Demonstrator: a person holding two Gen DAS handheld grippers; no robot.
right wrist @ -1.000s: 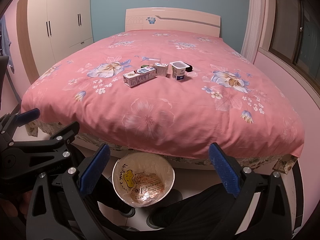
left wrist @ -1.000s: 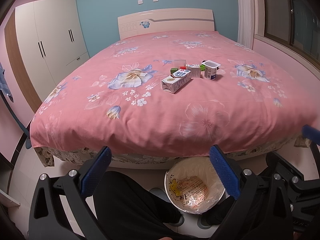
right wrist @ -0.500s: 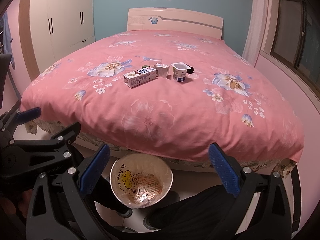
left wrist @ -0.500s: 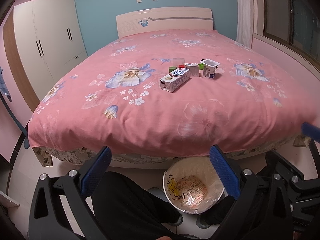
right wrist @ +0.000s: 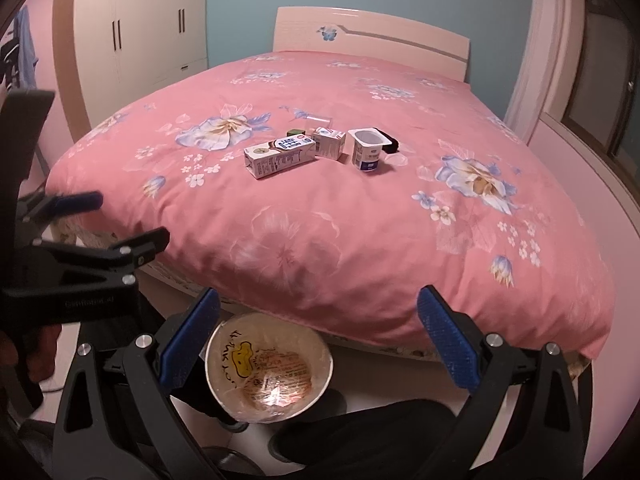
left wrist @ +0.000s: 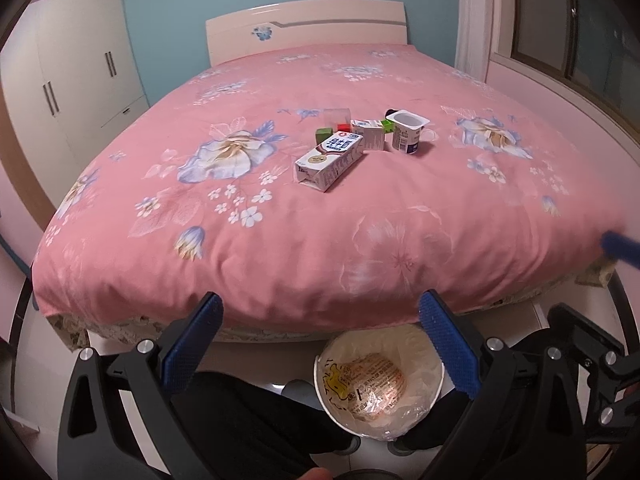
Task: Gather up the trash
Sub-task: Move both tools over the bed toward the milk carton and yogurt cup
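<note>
Several pieces of trash sit clustered on the pink floral bedspread (left wrist: 360,240), a little above the centre of both frames: a long milk carton (left wrist: 329,161) lies on its side, with a smaller carton (left wrist: 370,134) just behind its far end and an open white yogurt cup (left wrist: 406,131) standing upright to the right of that. Small green and red blocks (left wrist: 324,133) and a clear plastic box (left wrist: 338,114) lie just behind the cartons, and in the right wrist view a dark object (right wrist: 390,142) touches the far side of the cup. Below the near edge of the bed, at the bottom centre of each frame, a round trash bin (left wrist: 438,376) lined with a printed plastic bag stands on the pale floor, between the person's dark-clad legs (left wrist: 240,420). The left claw (left wrist: 320,344) hangs low in front of the bed with its blue pads spread wide and nothing between them; the bin shows just inside its right finger. The right claw (right wrist: 318,340) is likewise spread wide and empty, the bin showing beside its left finger. From the right wrist view the left claw appears at the left edge, well apart from the trash. A cream headboard (left wrist: 306,26) backs the bed against a blue wall, a white wardrobe (left wrist: 72,92) fills the upper left, and a window (left wrist: 580,40) occupies the upper right.
</note>
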